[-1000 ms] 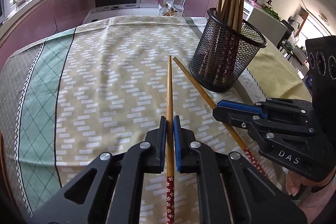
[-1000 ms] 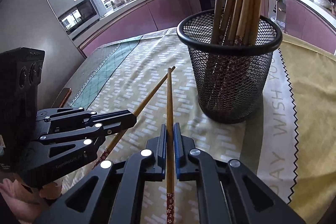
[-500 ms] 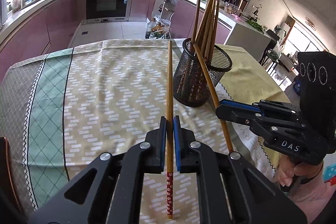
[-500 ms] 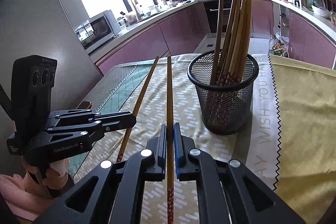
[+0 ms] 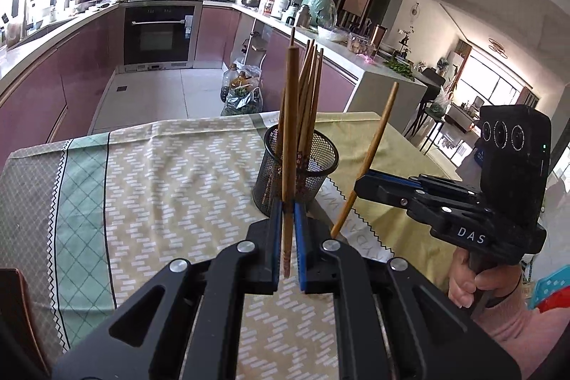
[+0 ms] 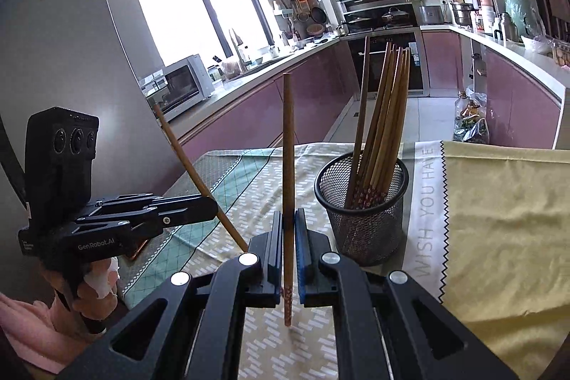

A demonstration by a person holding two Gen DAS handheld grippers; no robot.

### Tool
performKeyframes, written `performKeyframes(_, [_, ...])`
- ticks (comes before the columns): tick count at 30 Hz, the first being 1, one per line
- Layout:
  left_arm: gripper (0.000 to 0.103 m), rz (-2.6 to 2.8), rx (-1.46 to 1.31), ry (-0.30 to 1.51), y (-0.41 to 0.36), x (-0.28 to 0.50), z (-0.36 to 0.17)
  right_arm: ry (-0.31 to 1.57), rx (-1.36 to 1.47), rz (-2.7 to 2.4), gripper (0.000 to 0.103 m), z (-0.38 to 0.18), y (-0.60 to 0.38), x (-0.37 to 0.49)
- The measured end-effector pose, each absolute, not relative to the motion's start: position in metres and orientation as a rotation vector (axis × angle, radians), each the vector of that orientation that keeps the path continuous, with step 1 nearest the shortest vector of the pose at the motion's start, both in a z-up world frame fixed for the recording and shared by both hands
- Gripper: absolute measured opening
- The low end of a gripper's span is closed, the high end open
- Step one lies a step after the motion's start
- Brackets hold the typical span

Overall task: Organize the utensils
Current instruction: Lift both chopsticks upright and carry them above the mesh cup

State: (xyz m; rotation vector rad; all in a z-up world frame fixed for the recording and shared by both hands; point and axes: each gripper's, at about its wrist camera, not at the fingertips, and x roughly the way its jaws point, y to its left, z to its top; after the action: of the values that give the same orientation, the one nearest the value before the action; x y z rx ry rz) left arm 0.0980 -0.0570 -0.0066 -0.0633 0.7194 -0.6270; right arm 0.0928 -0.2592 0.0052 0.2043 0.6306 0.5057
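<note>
My left gripper point(image 5: 288, 203) is shut on a wooden chopstick point(image 5: 289, 130) that stands nearly upright in the air, its red patterned end hanging just below the pads. My right gripper point(image 6: 288, 215) is shut on a second chopstick point(image 6: 288, 148) in the same upright way. A black mesh holder point(image 6: 359, 219) with several chopsticks in it stands on the table, ahead of both grippers and slightly right. In the left wrist view the holder point(image 5: 320, 162) lies behind my held chopstick, and the right gripper point(image 5: 359, 183) hangs to its right with its chopstick point(image 5: 372, 148) slanting up.
A patterned beige and green tablecloth point(image 5: 160, 184) covers the table, with a yellow cloth point(image 6: 498, 219) printed with letters on the right. The left gripper point(image 6: 213, 209) and a hand point(image 6: 94, 284) show at the left of the right wrist view. Kitchen counters lie beyond.
Both grippers have risen off the table with their chopsticks, which lay flat on the cloth and now stand steeply in the air. The holder now looks lower and farther off.
</note>
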Motion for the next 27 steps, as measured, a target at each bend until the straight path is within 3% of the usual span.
performKeyframes(27, [0.007, -0.646, -0.051, 0.548, -0.073, 0.121, 0.064, 0.462, 0.175, 0.464, 0.006, 0.070, -0.291, 0.110])
